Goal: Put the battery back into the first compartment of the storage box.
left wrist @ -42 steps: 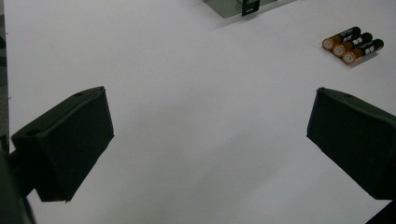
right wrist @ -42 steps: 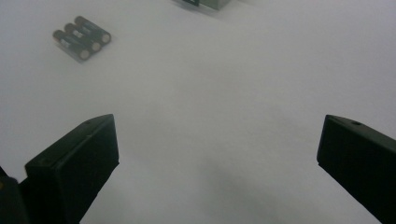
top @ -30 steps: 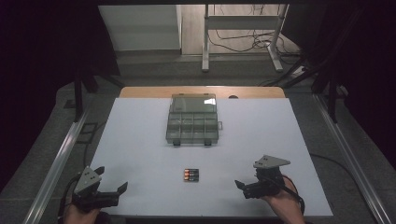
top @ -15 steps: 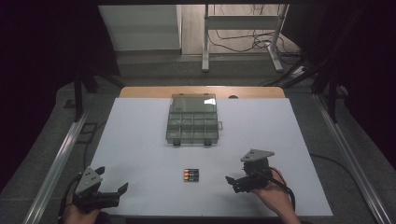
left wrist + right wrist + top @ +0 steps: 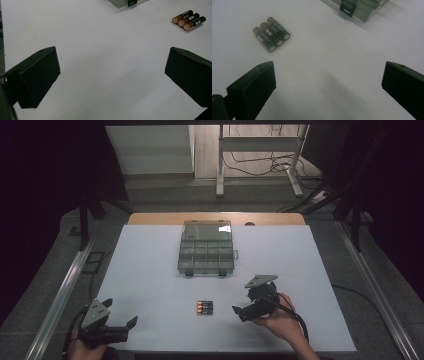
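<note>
Three black-and-orange batteries (image 5: 204, 307) lie side by side on the white table (image 5: 150, 270), in front of a clear compartment box (image 5: 207, 254) whose lid is closed. My right gripper (image 5: 242, 303) is open, held in a hand just right of the batteries and pointing left at them. In the right gripper view the batteries (image 5: 271, 37) lie ahead and left of the wide-apart jaws of the right gripper (image 5: 328, 85), and the box (image 5: 359, 6) with its latch is at the top. My left gripper (image 5: 121, 314) rests open at the front left corner. From the left gripper (image 5: 112, 75) the batteries (image 5: 189, 20) are far off, at upper right.
A wooden strip (image 5: 215, 218) runs along the table's far edge. Metal rails (image 5: 65, 290) flank both sides. Stand legs and cables (image 5: 260, 165) sit on the floor beyond. A cable (image 5: 295, 317) loops from the right gripper.
My right gripper has moved left and a little forward, closing in on the batteries. The left gripper has stayed at the front left corner.
</note>
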`<state>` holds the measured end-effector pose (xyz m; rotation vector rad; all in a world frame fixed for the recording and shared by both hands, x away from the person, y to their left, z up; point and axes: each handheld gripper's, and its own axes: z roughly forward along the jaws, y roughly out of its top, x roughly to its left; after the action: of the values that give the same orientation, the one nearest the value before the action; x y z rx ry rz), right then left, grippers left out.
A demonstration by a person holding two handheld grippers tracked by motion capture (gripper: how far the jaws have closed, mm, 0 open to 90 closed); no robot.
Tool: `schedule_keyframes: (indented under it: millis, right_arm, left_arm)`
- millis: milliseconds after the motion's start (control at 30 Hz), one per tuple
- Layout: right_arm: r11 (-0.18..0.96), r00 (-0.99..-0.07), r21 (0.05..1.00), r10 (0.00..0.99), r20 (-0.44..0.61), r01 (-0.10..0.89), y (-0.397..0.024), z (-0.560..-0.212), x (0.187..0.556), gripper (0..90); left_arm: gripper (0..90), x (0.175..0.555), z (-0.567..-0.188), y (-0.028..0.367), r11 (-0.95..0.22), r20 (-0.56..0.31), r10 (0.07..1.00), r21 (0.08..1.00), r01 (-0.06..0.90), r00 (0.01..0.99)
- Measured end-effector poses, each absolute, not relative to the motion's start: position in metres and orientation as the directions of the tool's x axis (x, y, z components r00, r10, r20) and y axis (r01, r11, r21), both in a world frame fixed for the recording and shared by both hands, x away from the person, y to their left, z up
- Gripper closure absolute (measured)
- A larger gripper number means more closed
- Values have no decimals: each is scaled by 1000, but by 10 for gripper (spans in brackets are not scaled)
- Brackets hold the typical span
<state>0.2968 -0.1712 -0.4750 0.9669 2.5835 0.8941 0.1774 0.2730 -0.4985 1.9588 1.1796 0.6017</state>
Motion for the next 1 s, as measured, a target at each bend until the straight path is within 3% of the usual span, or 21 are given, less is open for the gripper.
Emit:
schedule_keyframes:
  millis: [167, 467, 1000]
  right_arm:
    - [617, -762, 604, 647, -24, 504, -159, -476, 302, 2]
    - [643, -795, 600, 607, -18, 477, -137, -478, 311, 110]
    - [730, -872, 544, 490, 6, 414, -95, -489, 328, 488]
  left_arm:
    - [6, 177, -499, 273, -287, 11, 886, 798, 530, 463]
    - [6, 178, -499, 273, -292, 13, 884, 796, 530, 467]
    - [6, 178, -499, 272, -302, 21, 880, 795, 526, 474]
